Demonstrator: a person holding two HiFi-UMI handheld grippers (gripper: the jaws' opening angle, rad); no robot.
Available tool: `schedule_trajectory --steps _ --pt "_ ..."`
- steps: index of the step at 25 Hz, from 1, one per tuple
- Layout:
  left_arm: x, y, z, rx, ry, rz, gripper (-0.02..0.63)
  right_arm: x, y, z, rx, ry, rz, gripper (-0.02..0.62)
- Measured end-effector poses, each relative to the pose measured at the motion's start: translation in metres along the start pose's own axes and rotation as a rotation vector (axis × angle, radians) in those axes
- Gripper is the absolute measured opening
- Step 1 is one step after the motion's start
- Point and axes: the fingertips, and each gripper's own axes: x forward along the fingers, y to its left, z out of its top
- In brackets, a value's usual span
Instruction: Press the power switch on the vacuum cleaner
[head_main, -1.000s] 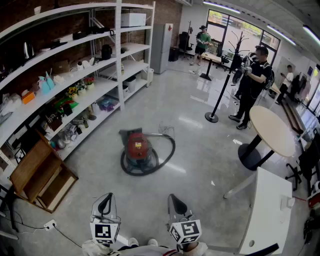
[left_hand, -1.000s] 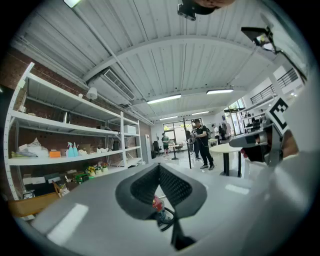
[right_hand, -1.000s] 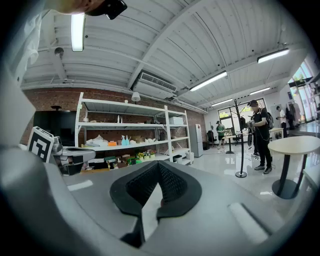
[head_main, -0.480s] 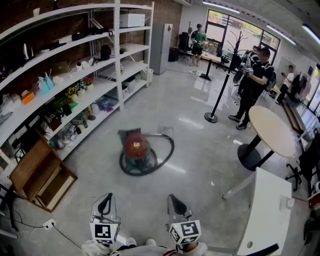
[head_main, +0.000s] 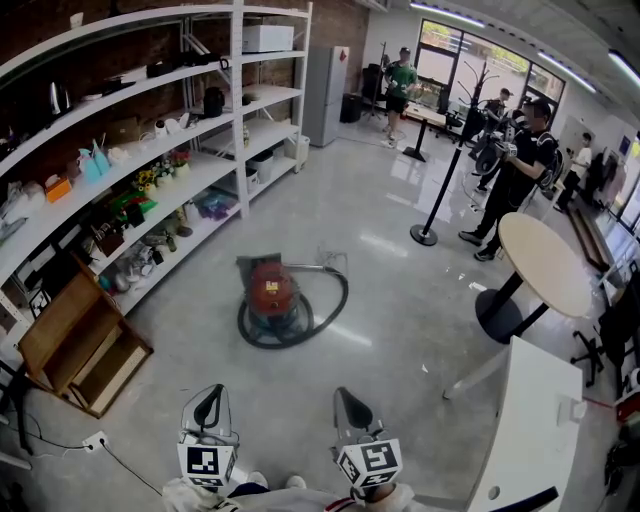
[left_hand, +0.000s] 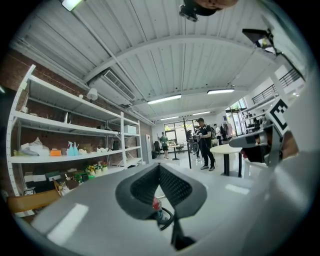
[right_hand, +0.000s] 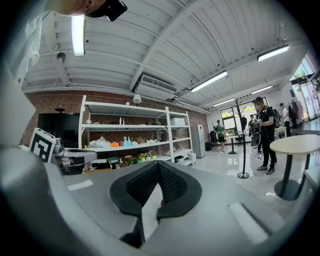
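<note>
The shelf rack (head_main: 238, 110) lines the left wall. The left hand-held gripper (head_main: 209, 398) sits low in the head view, with its 2 jaws closed tip to tip and nothing between them. The red vacuum cleaner (head_main: 272, 288) stands on the floor (head_main: 390, 290), well ahead of both grippers and ringed by its black hose (head_main: 280, 344). The right hand-held gripper (head_main: 349, 402) is likewise closed and empty.
</note>
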Motion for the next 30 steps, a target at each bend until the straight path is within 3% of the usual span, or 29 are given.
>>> schedule_trajectory --steps 30 --pt "0.015 -0.026 -0.001 0.020 -0.009 -0.020 0.000 -0.010 -0.023 -0.010 0.008 -0.005 -0.012 0.000"
